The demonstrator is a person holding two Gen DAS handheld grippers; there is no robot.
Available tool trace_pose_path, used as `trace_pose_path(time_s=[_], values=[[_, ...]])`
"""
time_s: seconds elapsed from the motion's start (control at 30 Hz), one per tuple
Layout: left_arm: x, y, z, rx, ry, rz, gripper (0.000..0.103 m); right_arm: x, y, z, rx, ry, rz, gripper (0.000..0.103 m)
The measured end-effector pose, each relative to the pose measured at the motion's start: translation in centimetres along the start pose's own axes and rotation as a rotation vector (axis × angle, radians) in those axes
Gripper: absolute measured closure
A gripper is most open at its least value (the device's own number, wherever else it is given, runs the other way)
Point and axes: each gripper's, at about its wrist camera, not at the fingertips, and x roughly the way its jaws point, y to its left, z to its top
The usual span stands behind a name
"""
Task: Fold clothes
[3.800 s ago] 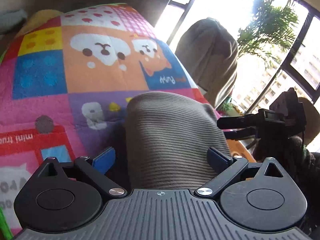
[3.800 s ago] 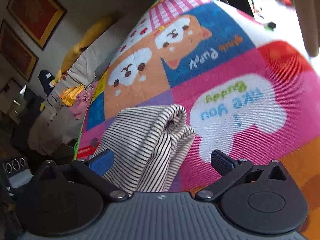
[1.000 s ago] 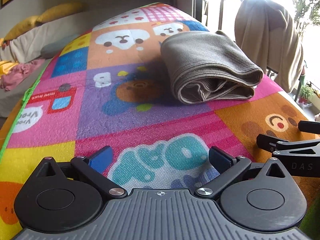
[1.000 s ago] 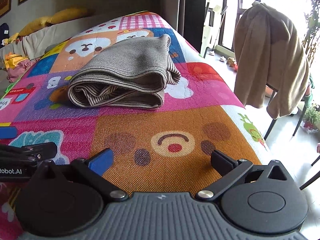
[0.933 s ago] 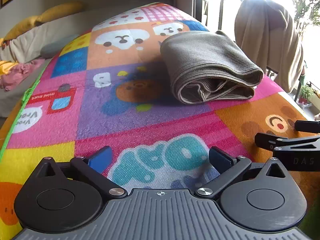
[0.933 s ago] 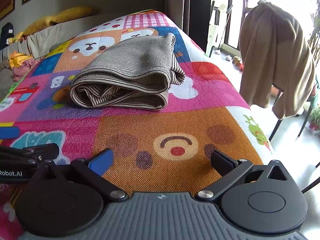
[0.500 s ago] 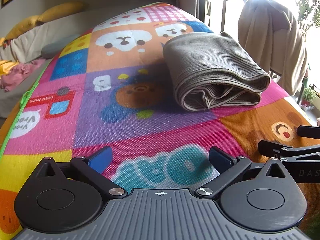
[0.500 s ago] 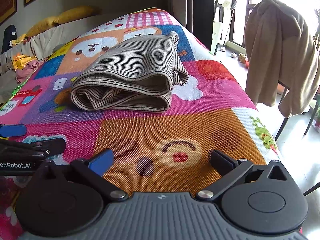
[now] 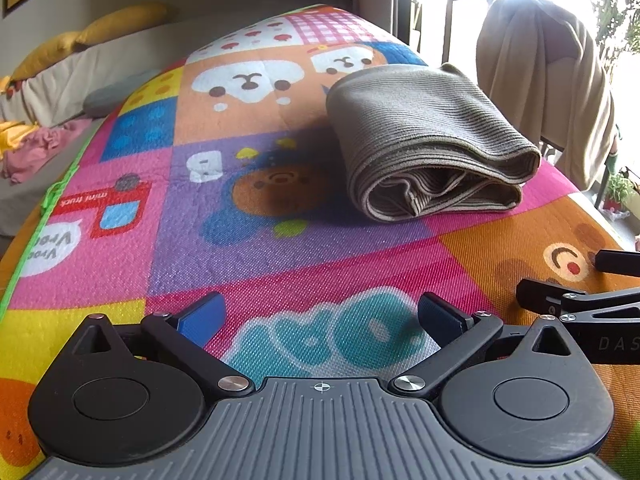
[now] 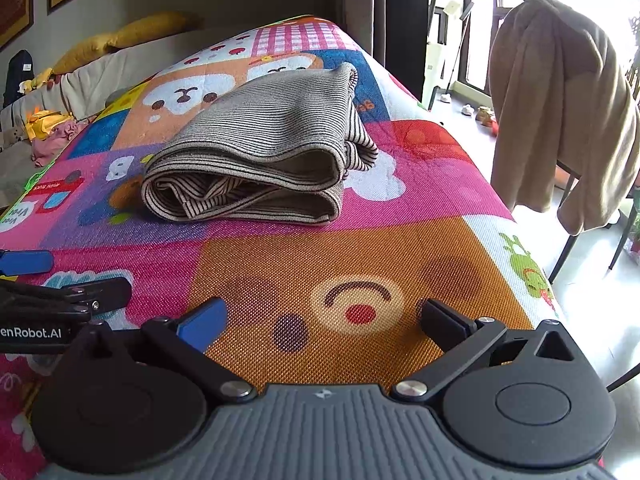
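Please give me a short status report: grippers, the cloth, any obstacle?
Left gripper open, empty. Right gripper open, empty. Striped cloth folded on the mat, ahead of both grippers. Nothing between.

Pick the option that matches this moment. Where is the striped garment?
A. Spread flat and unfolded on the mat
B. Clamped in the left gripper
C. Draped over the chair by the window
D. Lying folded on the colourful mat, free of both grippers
D. The striped garment lies as a folded bundle on the mat, ahead of the open, empty left gripper and right gripper.
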Motion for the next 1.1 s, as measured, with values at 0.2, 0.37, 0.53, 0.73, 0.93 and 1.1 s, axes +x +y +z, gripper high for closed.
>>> trace_pose_path(time_s=[0.2,0.37,0.53,0.73,0.93,1.1], values=[[-0.03,-0.19,-0.04,-0.001,-0.001,0.003,0.000,0.00,0.04,-0.01,0.001,0.000,0.000,0.000],[-0.05,-0.18,-0.02,0.000,-0.001,0.002,0.000,0.01,0.04,-0.01,0.000,0.000,0.000,0.000],[-0.04,-0.18,-0.01,0.001,-0.001,0.002,0.000,0.00,0.03,-0.01,0.001,0.000,0.000,0.000],[-0.04,-0.23,-0.01,0.001,-0.001,0.003,0.000,-0.01,0.03,-0.02,0.001,0.000,0.000,0.000],[-0.05,-0.18,0.00,0.001,-0.001,0.002,0.000,0.00,0.03,-0.02,0.001,0.000,0.000,0.000],[-0.06,-0.20,0.01,0.001,-0.001,0.002,0.000,0.00,0.02,-0.02,0.001,0.000,0.000,0.000]])
